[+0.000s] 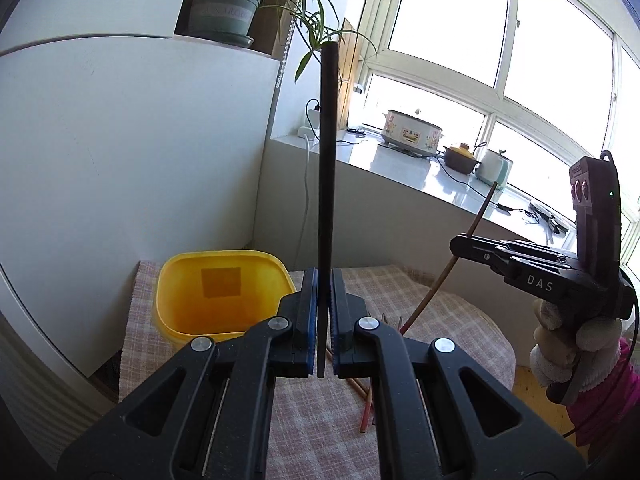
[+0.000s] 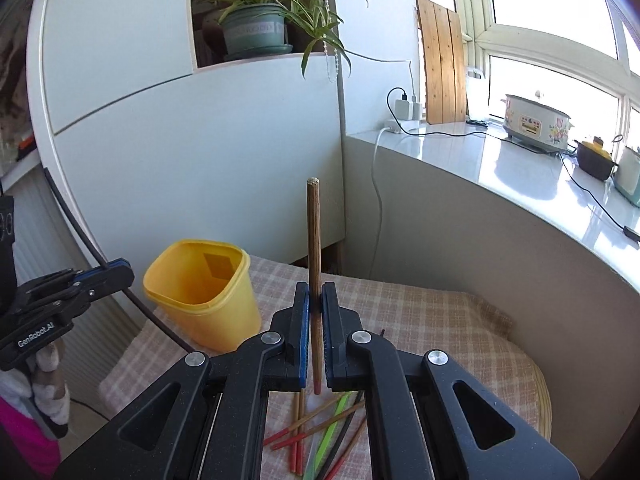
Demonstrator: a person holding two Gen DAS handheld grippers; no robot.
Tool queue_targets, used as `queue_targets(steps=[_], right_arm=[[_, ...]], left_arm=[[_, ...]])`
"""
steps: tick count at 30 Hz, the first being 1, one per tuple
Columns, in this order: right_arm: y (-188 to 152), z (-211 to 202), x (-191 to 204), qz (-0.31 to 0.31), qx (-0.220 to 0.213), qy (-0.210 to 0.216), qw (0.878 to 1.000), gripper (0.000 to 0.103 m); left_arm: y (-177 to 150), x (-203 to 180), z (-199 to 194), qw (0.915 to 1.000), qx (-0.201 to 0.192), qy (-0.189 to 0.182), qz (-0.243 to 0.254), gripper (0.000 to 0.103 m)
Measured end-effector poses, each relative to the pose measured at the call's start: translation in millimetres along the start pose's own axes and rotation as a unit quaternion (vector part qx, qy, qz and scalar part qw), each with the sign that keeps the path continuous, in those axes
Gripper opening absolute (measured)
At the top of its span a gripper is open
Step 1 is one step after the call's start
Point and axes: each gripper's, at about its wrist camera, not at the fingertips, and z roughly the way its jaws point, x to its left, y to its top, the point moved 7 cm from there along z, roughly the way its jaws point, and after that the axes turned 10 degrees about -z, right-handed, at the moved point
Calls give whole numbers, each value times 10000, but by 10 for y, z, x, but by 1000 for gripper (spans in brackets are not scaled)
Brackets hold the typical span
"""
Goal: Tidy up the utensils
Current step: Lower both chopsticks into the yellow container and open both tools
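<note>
My left gripper [image 1: 324, 320] is shut on a black chopstick [image 1: 327, 168] that stands upright between its blue pads. It also shows in the right wrist view [image 2: 116, 268], with the black chopstick [image 2: 76, 228] slanting through it. My right gripper [image 2: 315, 320] is shut on a brown wooden chopstick [image 2: 313, 248], held upright; in the left wrist view the right gripper [image 1: 460, 245] holds it [image 1: 448, 268] tilted. An empty yellow container [image 1: 216, 292] stands on the table's far left [image 2: 204, 292]. Several loose chopsticks [image 2: 320, 432] lie on the checked cloth below my right gripper.
The small table has a pink checked cloth [image 2: 420, 320]. A white cabinet [image 1: 120, 160] stands behind the container, with a potted plant [image 2: 256, 28] above. A grey counter [image 2: 480, 168] at the right carries a cooker [image 2: 536, 120], pots and cables.
</note>
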Motion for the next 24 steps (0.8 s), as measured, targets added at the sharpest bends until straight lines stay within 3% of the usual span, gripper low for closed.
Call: queue_targets(steps=[8,15,24], right_arm=[[268,45,209,120,-270,390,9988,4],[487,43,336,167,-509,604,9967,4],[718,10,396,262,-792,715,9939,4]], left_arm=[[422,194,-300,9980,-592,90,-188,3],[666,478,-444,9933,-1016,434,-344,3],[544,822,-41,9930,-666,802,-553,3]])
